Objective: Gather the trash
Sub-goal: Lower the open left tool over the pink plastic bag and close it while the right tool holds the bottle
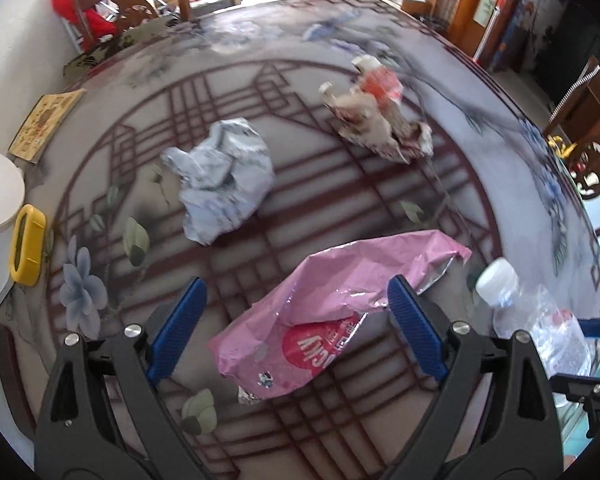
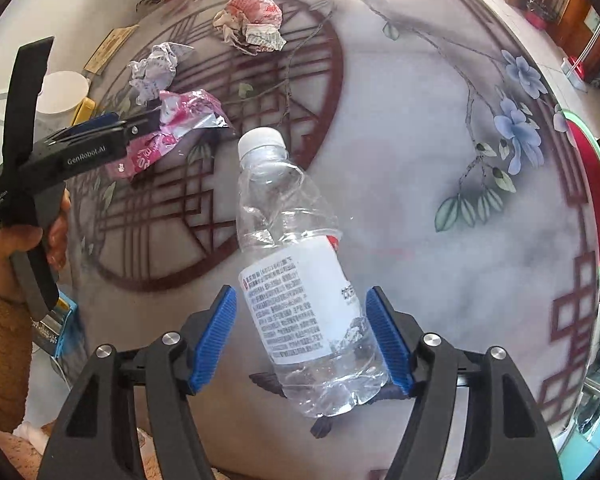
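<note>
A crushed clear plastic bottle (image 2: 300, 272) is seen lying on the patterned surface (image 2: 440, 220), framed by the right tongs (image 2: 300, 340); the right blue pad is at the bottle's side, while a gap is left at the other pad. Whether the bottle is pressed cannot be told. A pink foil wrapper (image 1: 324, 320) is spanned by the widely spread left tongs (image 1: 296, 328), with nothing gripped. Further off, crumpled white paper (image 1: 220, 176) and a red-and-beige wrapper heap (image 1: 380, 116) are found, well apart.
</note>
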Tool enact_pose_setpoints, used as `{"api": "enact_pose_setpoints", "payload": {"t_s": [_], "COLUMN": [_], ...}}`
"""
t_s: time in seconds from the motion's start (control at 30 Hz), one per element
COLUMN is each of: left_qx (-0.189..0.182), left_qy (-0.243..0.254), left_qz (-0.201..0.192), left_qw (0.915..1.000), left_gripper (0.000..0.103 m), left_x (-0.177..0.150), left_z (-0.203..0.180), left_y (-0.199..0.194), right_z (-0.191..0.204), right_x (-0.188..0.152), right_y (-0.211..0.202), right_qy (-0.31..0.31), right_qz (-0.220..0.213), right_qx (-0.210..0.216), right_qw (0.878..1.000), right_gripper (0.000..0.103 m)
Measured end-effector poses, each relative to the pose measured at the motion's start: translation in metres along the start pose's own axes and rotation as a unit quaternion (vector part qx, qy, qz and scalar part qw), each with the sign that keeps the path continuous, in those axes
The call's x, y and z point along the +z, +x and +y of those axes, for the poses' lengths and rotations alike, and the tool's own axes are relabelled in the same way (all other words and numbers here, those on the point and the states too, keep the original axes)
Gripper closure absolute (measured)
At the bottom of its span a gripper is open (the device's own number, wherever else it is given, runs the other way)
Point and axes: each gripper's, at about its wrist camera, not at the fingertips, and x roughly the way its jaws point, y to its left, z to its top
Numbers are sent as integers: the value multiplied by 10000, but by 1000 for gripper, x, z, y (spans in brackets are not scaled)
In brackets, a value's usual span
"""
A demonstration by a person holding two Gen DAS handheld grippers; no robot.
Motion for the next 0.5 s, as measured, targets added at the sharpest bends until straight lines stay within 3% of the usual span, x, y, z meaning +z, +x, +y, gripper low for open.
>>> {"api": "enact_pose_setpoints", "payload": {"t_s": [0.27, 0.5], "left_qx": [-217, -235], "left_qy": [144, 681], "left_qz": [53, 227], "left_qw": [9996, 9971], "left_gripper": [13, 11], "left_x": [-12, -17], "left_z": [-6, -10], "left_y": [-17, -16], "right_z": [2, 6], "right_x": [2, 3], "right_y": [-9, -6], "right_qy": [-9, -16], "right_qz": [-167, -156], "right_qx": [8, 40], "right_qw": [9999, 9999], "right_gripper": [31, 31]}}
